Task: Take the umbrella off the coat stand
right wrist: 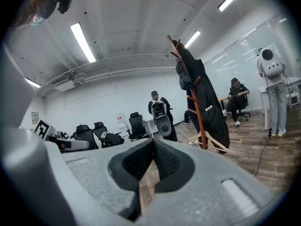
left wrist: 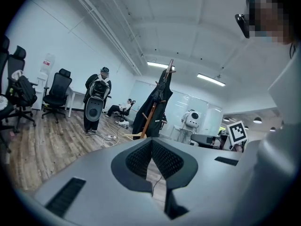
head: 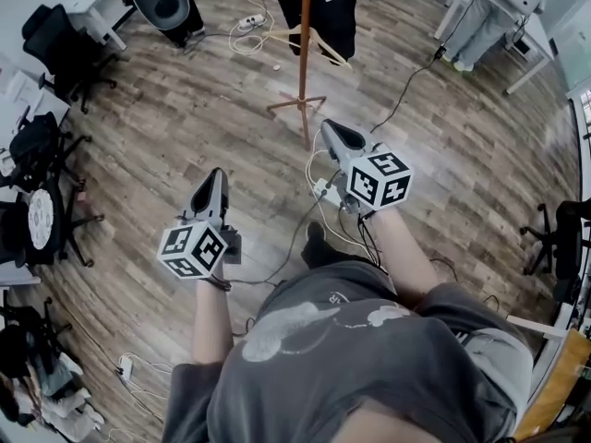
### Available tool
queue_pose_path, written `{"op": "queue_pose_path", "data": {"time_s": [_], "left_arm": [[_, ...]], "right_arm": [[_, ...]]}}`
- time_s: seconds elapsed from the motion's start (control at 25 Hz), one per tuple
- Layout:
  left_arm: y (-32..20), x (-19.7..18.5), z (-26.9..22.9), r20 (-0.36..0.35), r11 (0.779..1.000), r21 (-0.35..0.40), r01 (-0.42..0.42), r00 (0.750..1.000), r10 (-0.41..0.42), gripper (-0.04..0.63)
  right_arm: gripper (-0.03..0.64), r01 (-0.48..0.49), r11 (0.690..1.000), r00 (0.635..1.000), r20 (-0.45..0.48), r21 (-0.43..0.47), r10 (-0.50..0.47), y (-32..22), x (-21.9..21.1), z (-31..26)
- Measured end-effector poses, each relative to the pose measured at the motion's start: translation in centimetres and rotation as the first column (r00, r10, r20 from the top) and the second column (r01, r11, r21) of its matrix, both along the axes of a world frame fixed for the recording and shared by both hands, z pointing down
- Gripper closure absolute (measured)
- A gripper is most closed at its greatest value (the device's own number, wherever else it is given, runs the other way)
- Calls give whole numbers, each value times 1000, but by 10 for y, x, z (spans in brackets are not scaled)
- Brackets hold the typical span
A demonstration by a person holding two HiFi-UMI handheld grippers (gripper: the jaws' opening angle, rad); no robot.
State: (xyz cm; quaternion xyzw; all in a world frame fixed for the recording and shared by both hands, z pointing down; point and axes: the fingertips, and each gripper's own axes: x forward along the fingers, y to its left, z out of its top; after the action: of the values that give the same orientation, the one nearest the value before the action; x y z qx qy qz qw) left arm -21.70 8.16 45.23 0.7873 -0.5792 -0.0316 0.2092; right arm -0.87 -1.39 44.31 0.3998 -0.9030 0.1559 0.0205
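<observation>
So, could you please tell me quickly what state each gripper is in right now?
Left gripper: closed, holding nothing.
Right gripper: closed, holding nothing.

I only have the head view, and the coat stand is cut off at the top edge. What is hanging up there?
Observer: In the right gripper view a long dark garment hangs down the coat stand. A smaller dark bundle hangs by the pegs near the top. It may be the umbrella, but I cannot tell for sure.
Operator: From above I can't read my jaws. How do they stand?
Observer: Each gripper's own view shows its jaws together with nothing between them. That goes for both the left gripper and the right gripper.
</observation>
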Motion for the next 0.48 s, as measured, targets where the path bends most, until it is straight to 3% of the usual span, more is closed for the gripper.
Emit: {"op": "queue_pose_path", "data": {"time_s": [0.48], "left_arm": [[-127, 32, -13, 13, 998, 16, -53, 998, 53, 583]], "right_arm": [[620, -40, 999, 999, 19, 7, 40, -122, 33, -10]]}}
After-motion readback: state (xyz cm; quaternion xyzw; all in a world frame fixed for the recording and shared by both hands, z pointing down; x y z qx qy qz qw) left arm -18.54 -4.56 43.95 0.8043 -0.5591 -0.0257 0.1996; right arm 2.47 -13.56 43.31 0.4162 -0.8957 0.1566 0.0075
